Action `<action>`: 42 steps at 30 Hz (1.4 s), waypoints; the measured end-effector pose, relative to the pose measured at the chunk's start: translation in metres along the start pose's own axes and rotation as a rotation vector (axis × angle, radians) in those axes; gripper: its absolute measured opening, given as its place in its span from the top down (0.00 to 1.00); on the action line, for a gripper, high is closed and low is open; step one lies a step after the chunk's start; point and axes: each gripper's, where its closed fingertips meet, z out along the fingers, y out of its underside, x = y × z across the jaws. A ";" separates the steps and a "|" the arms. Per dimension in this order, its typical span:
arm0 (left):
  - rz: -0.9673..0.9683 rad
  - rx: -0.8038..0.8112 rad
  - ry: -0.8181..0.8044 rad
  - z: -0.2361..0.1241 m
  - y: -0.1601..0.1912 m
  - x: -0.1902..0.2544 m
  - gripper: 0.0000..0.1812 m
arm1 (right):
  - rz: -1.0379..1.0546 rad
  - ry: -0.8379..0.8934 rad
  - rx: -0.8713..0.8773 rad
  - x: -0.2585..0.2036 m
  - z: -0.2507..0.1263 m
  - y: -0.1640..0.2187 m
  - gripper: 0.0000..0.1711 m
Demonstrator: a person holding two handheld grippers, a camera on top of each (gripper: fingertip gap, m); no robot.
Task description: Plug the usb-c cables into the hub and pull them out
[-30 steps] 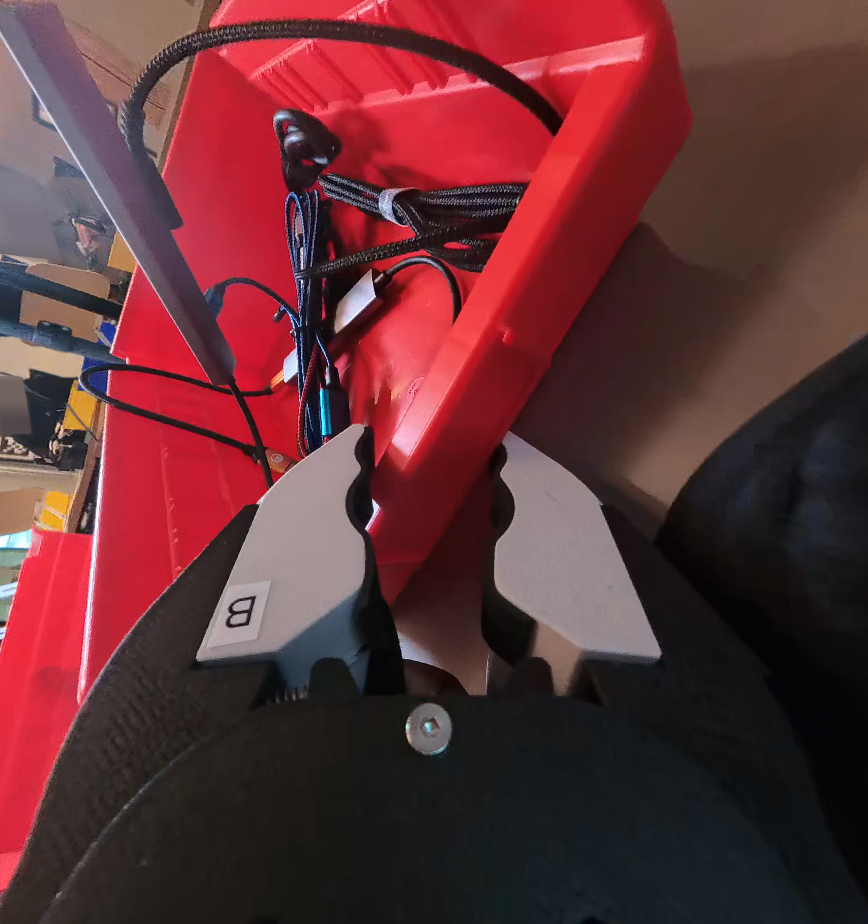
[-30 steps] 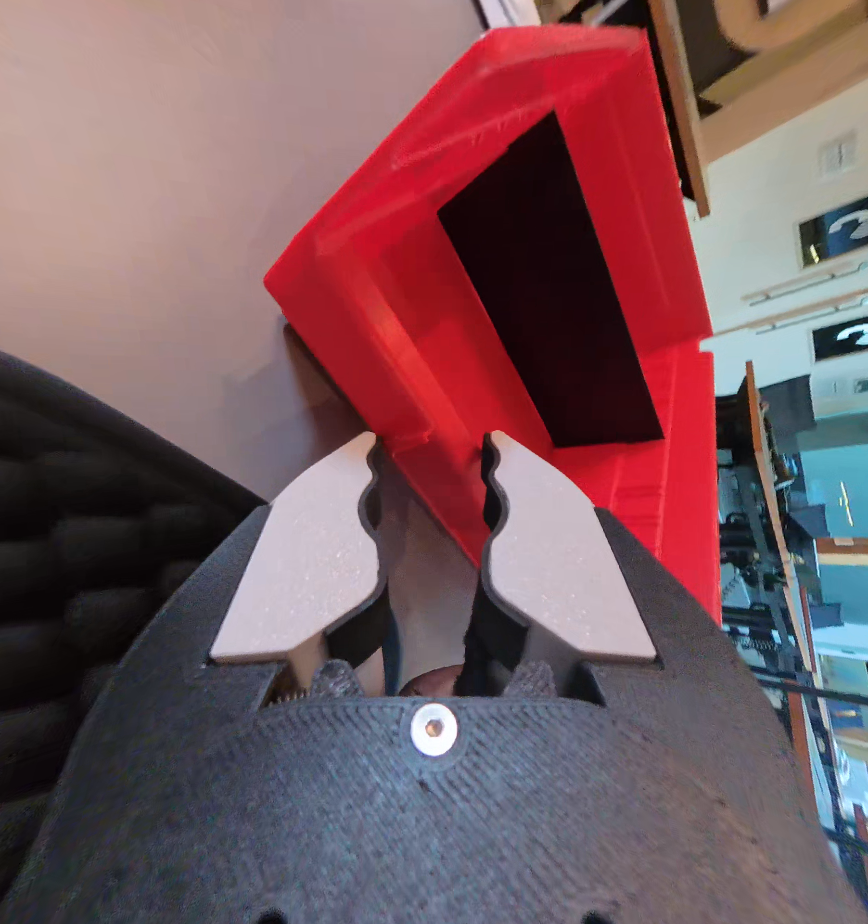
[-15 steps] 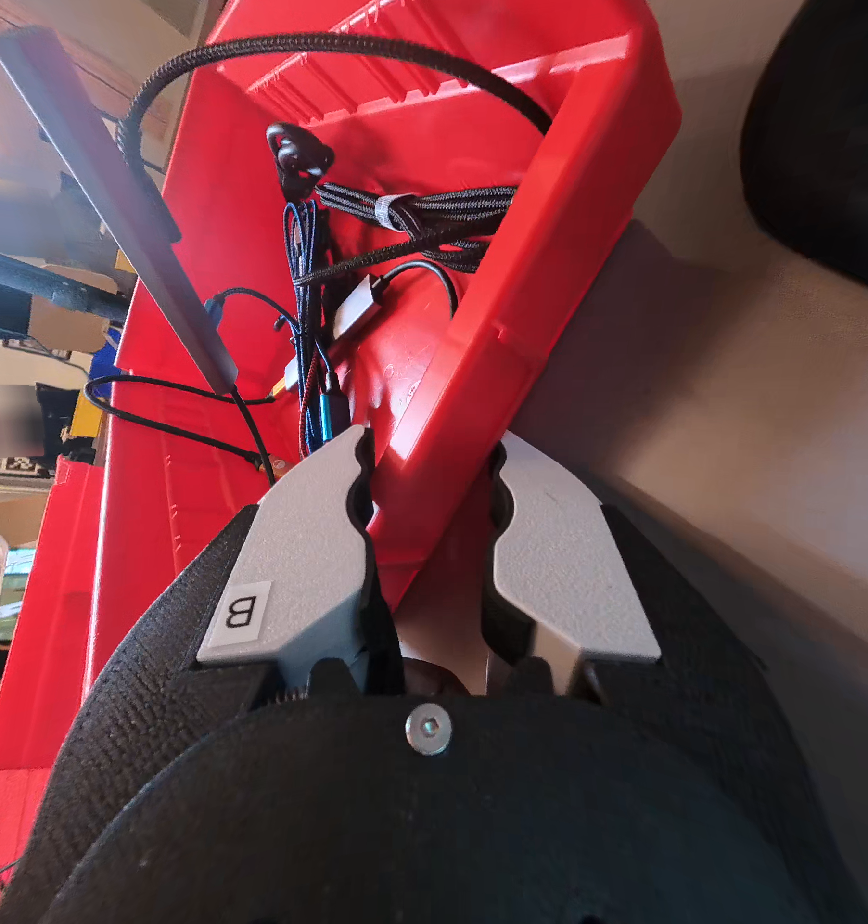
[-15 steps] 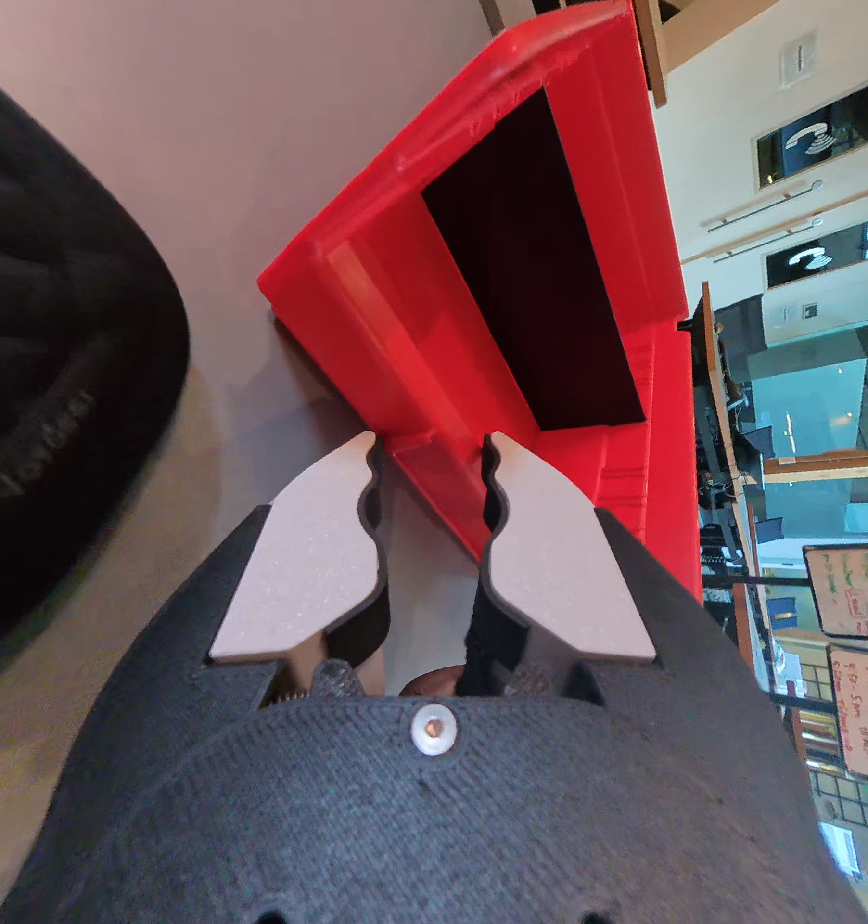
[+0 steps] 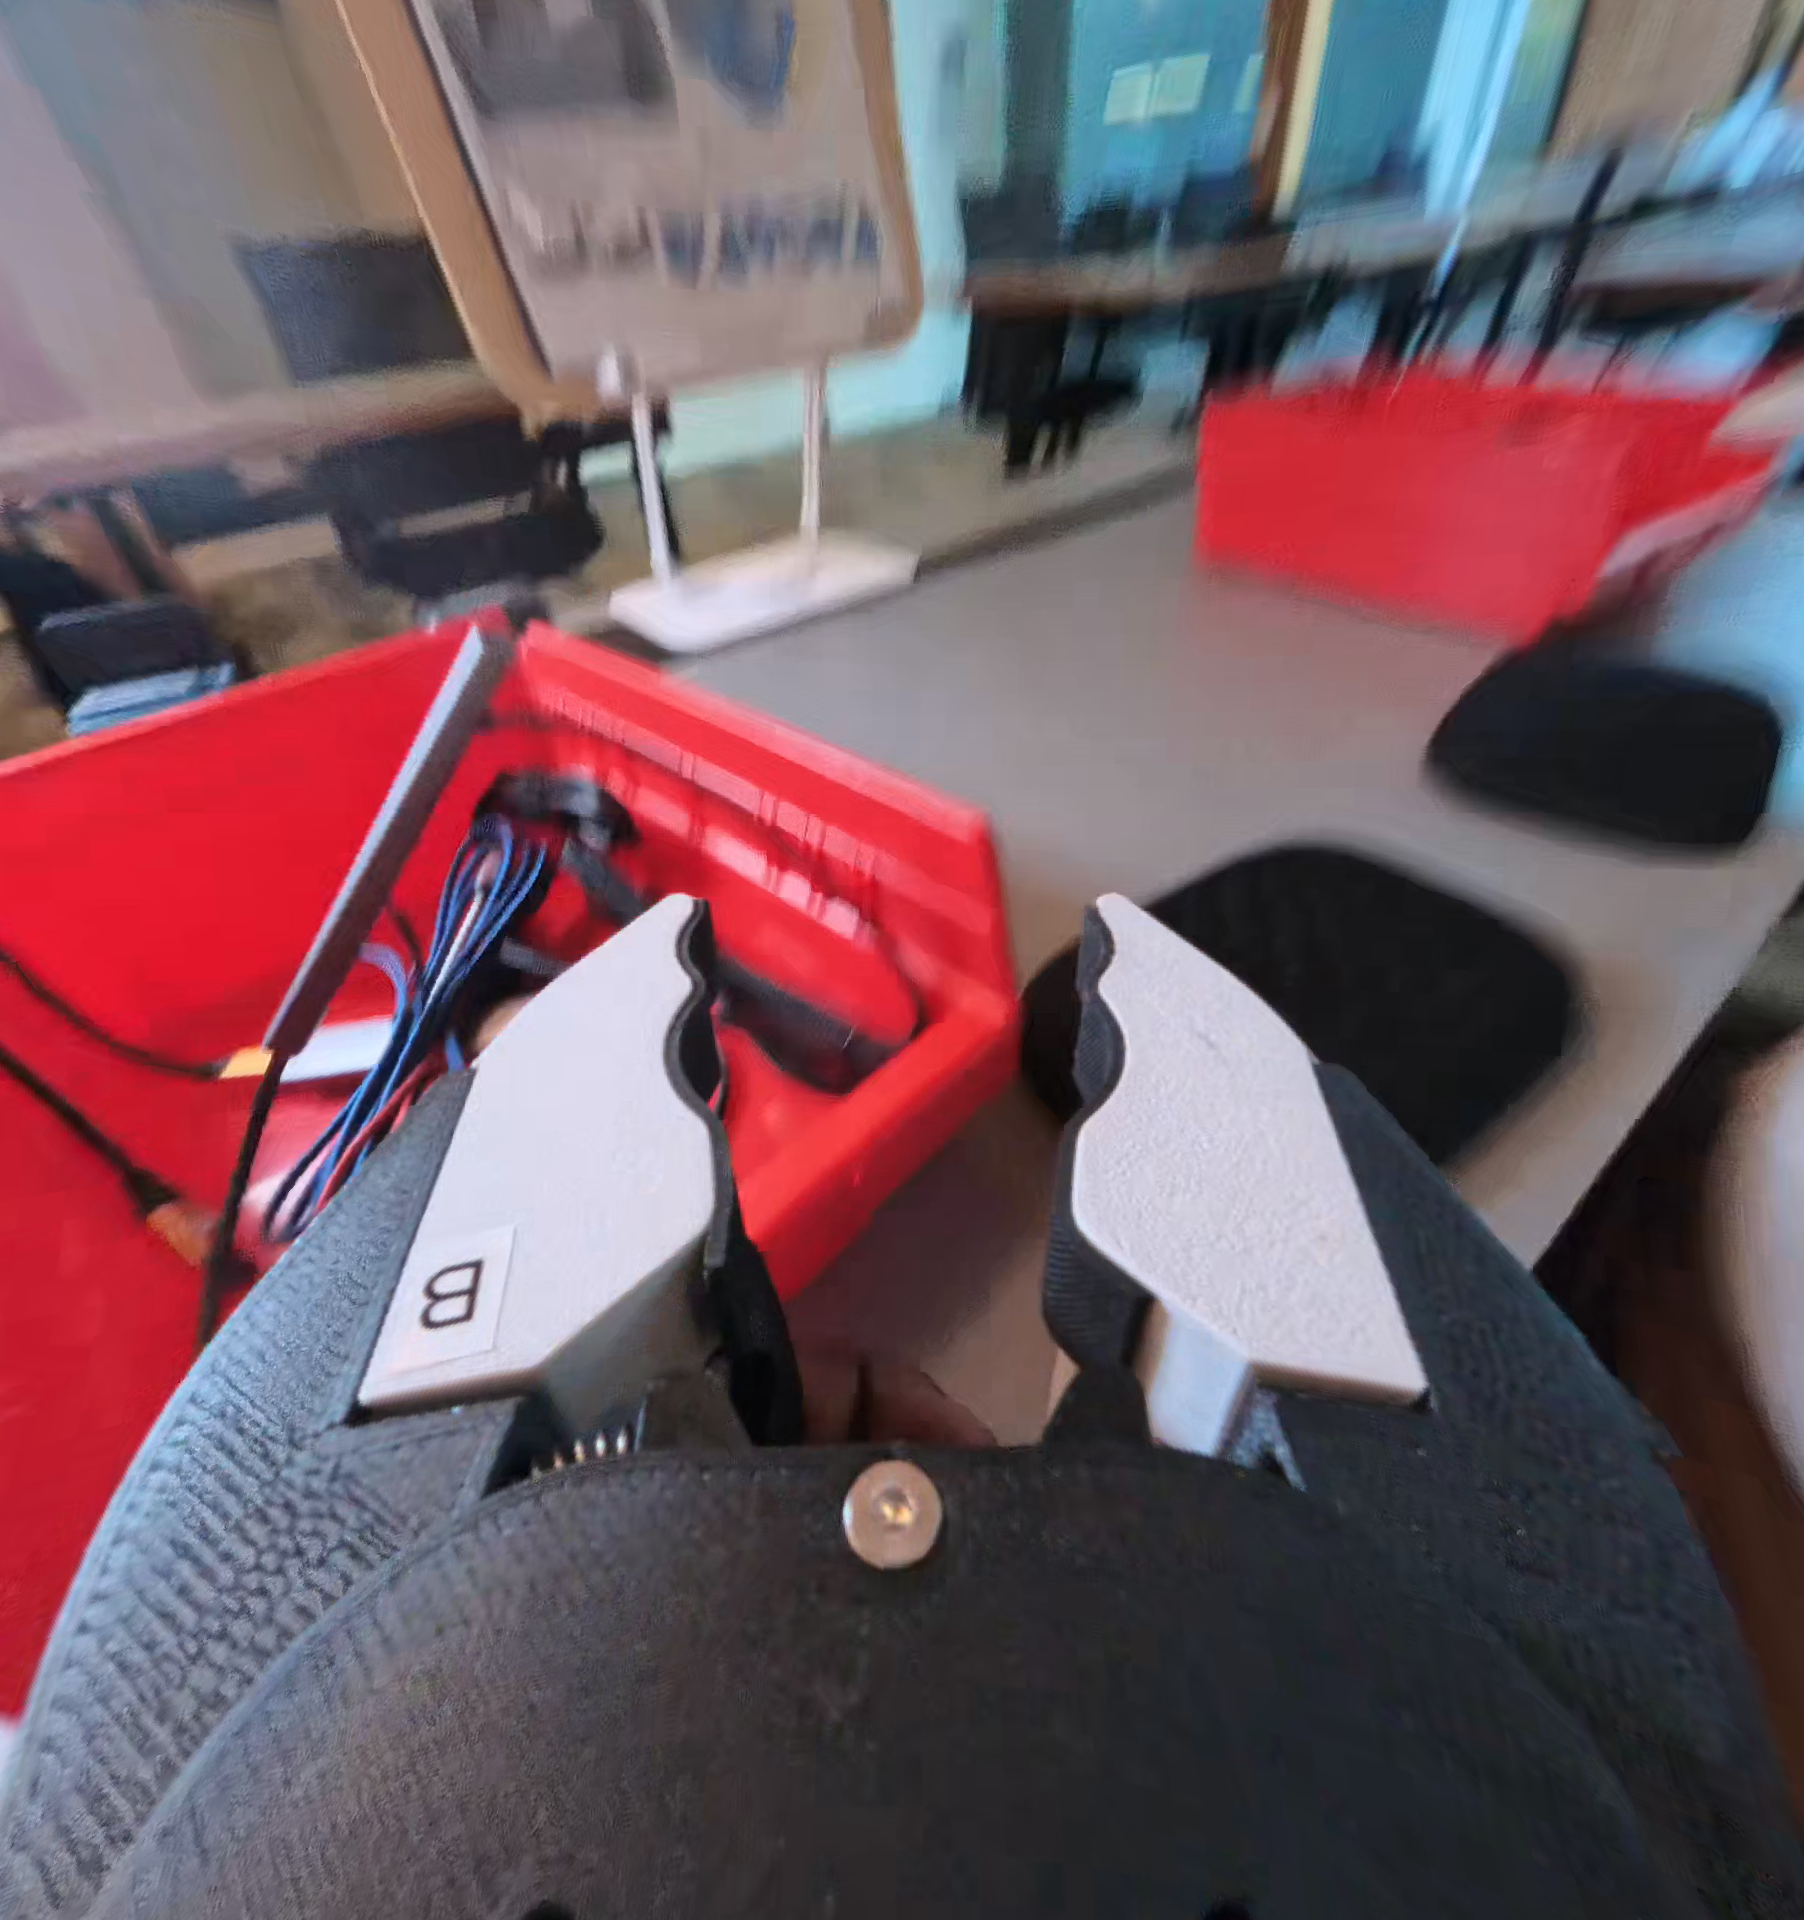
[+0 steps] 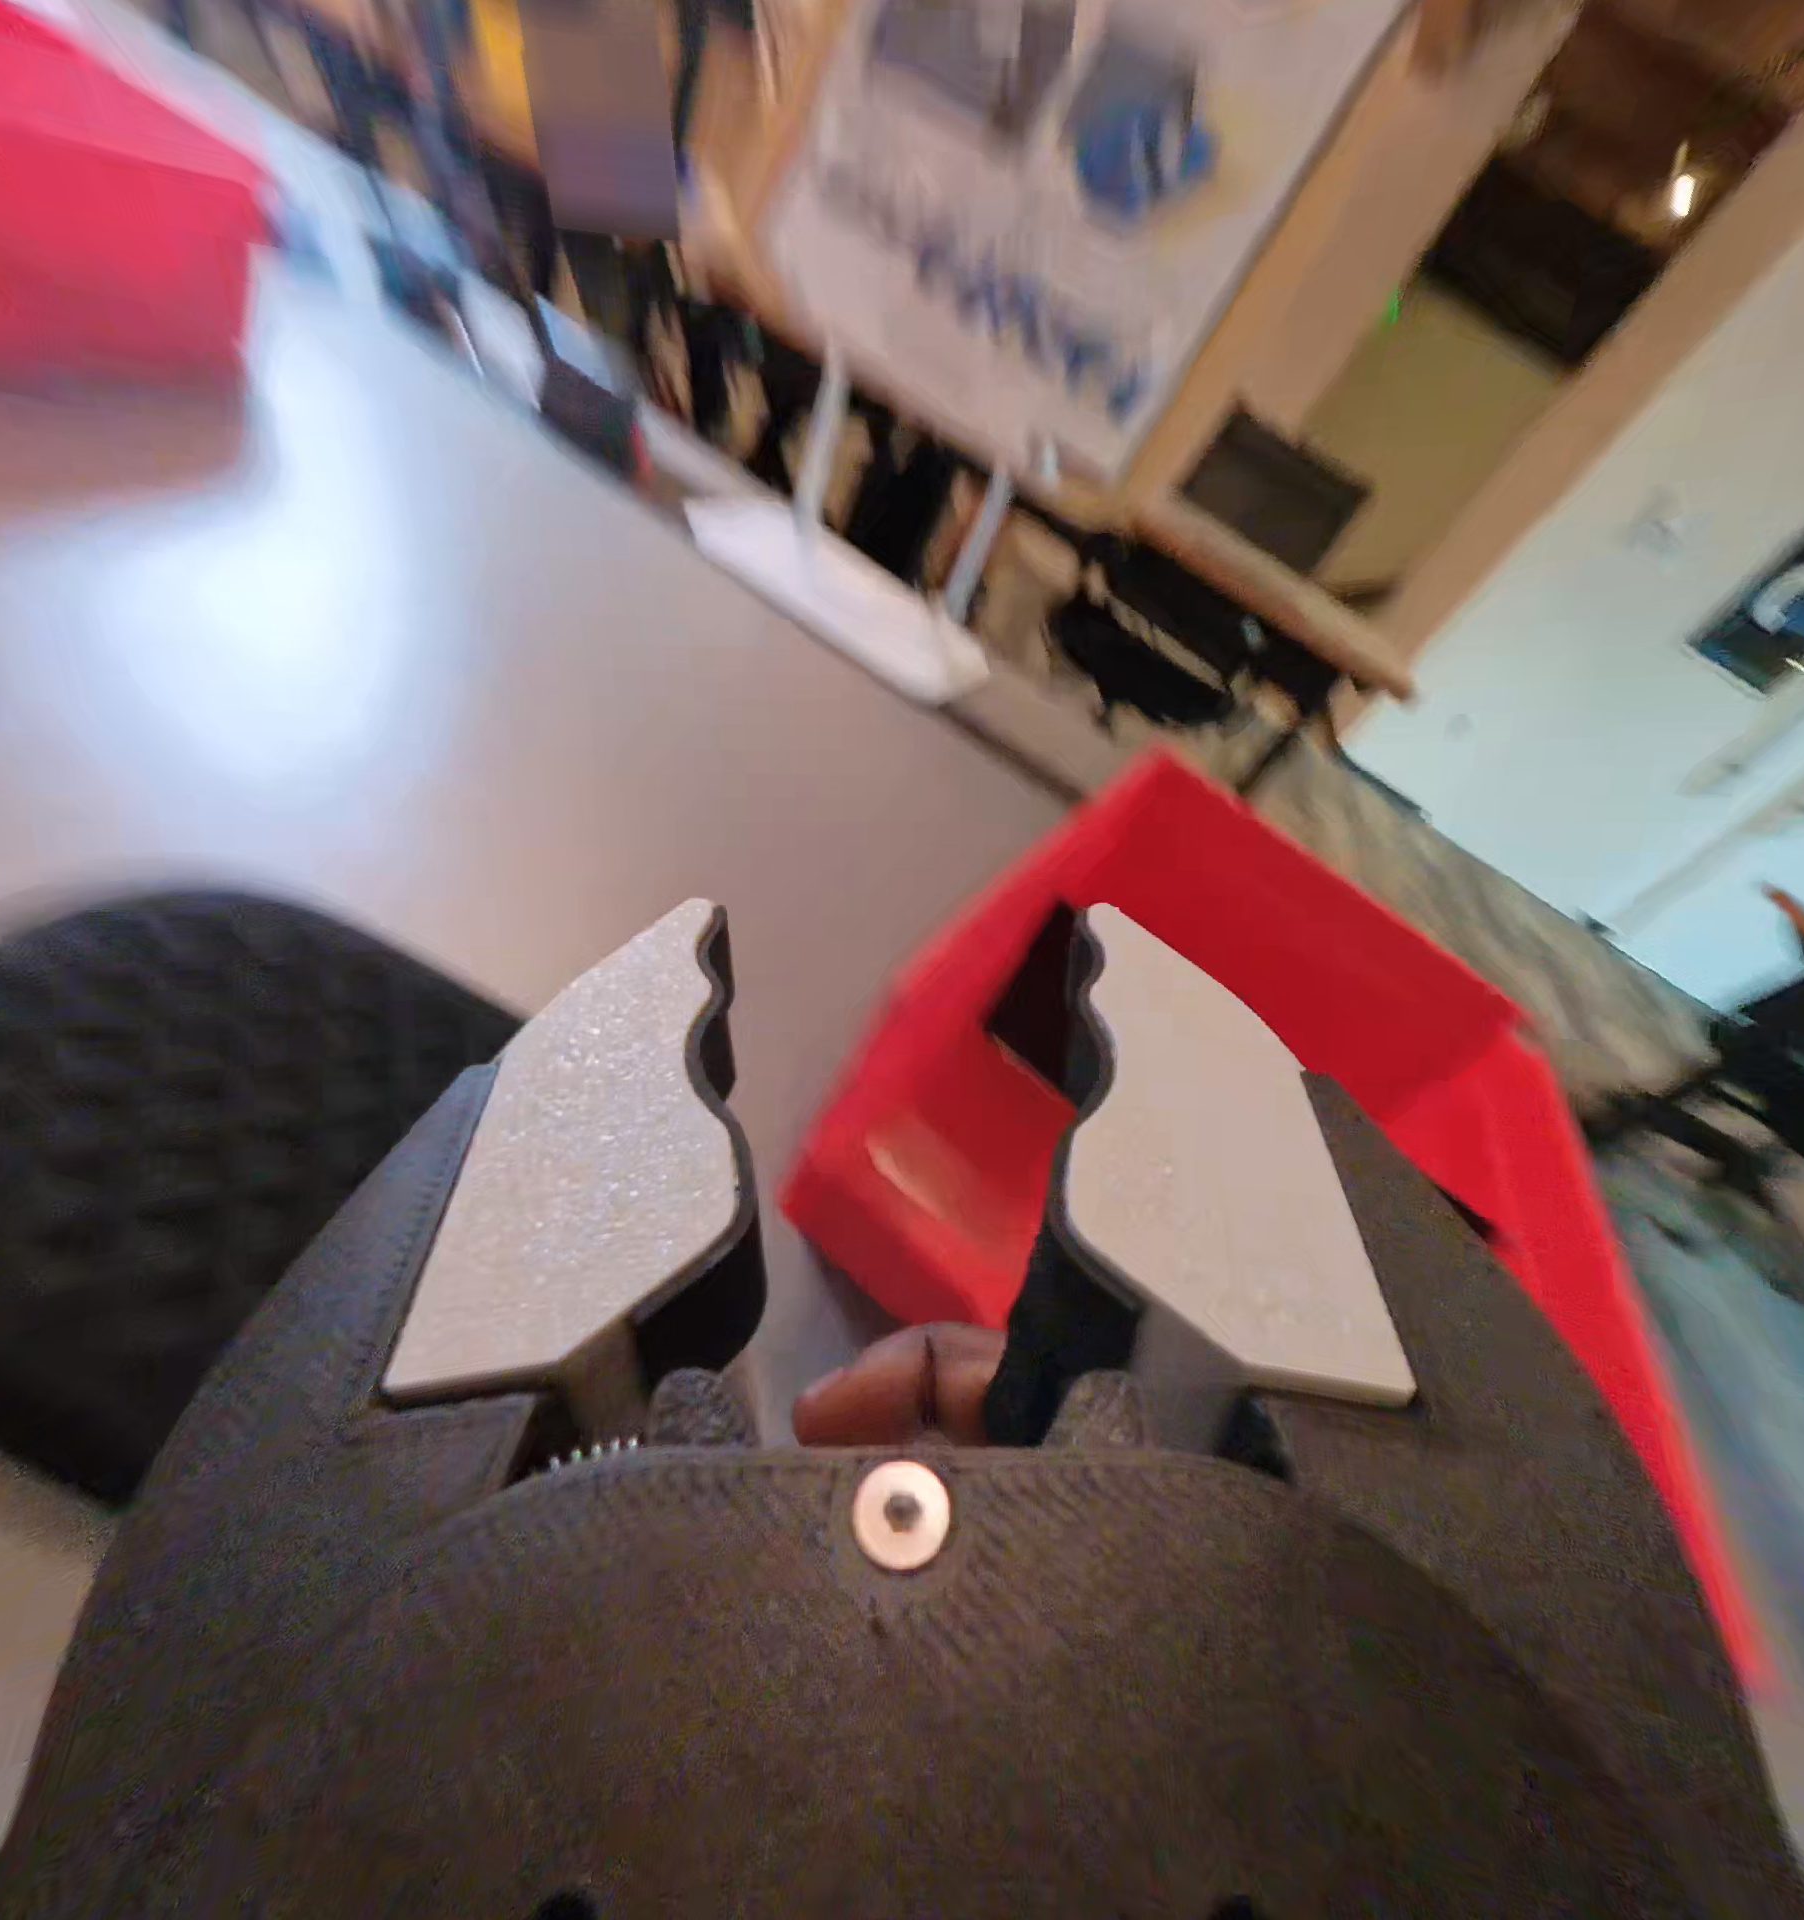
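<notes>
Left claw (image 5: 893, 914) wider than before

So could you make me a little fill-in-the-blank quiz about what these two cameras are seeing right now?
1. The tangled cables lie inside a plastic bin coloured ____.
2. Both pairs of grey tongs, left and right, are ____, gripping nothing.
3. The dark oval foam pads on the grey table are coloured ____.
4. The right camera's red bin holds ____ cables.

Missing words: red; open; black; no
</notes>
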 end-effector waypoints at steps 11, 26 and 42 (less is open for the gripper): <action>-0.008 -0.095 -0.366 0.012 -0.034 -0.077 0.65 | 0.862 -0.383 0.495 -0.078 0.071 -0.056 0.66; 0.215 -0.455 -0.555 0.051 0.017 -0.152 0.93 | 1.011 -0.316 0.567 -0.055 0.070 -0.047 0.72; 0.321 0.342 -0.756 -0.002 -0.203 -0.132 0.94 | 1.046 -0.300 0.553 -0.052 0.073 -0.043 0.73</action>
